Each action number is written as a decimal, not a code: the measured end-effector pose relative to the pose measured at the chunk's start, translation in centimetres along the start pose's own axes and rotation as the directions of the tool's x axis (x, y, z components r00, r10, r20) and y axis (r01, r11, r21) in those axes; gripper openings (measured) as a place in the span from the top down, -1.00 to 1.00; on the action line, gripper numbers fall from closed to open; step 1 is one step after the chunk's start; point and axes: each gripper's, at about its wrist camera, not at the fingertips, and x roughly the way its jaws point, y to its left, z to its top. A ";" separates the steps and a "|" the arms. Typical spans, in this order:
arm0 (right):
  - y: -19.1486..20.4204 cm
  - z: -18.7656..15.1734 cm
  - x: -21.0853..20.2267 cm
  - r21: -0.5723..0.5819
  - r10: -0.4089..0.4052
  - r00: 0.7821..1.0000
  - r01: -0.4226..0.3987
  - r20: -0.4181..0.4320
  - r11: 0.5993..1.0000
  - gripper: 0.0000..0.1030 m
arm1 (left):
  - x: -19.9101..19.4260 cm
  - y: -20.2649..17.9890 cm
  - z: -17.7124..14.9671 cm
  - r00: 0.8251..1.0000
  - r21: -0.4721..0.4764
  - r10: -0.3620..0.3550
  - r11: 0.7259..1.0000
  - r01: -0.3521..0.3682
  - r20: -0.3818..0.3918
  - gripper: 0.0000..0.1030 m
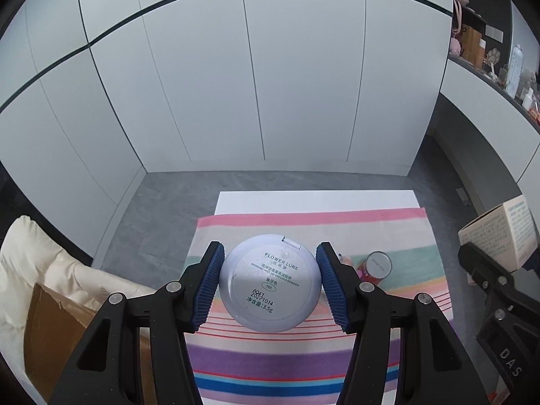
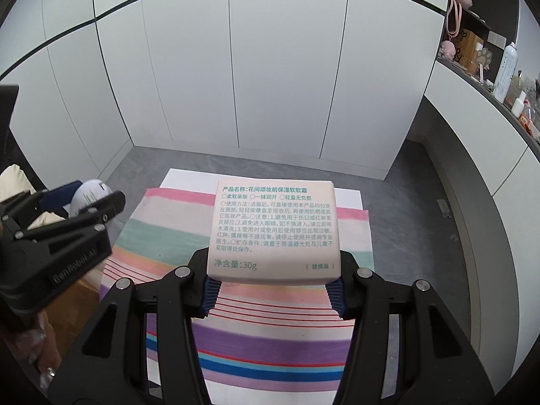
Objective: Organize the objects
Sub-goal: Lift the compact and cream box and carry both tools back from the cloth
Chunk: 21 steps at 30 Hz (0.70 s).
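Left gripper [image 1: 270, 283] is pinching a round powder compact [image 1: 270, 281] above the striped towel [image 1: 303, 354]; right gripper [image 2: 272, 290] is clamping a pink box [image 2: 273, 233] over that towel too.

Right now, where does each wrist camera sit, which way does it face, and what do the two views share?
Left wrist: on the left gripper, facing forward and down over the striped cloth; its fingers clamp the round powder compact; the right gripper shows at the right edge.
Right wrist: on the right gripper, same heading; its fingers clamp the pink box; the left gripper shows at the left.
Shared: striped cloth, white cabinets, both held items.
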 end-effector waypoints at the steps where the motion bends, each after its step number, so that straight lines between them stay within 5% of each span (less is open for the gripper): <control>1: 0.1 -0.1 -0.1 -0.001 0.000 1.000 0.000 0.000 1.000 -0.04 | 0.0 -0.1 -0.1 1.000 0.003 -0.003 1.000 0.003 -0.006 -0.12; 21: 1.0 -1.7 -3.6 -0.004 0.014 1.000 -0.014 0.019 1.000 -0.04 | -4.1 -0.1 -1.9 0.999 0.053 -0.033 0.998 0.032 0.011 -0.12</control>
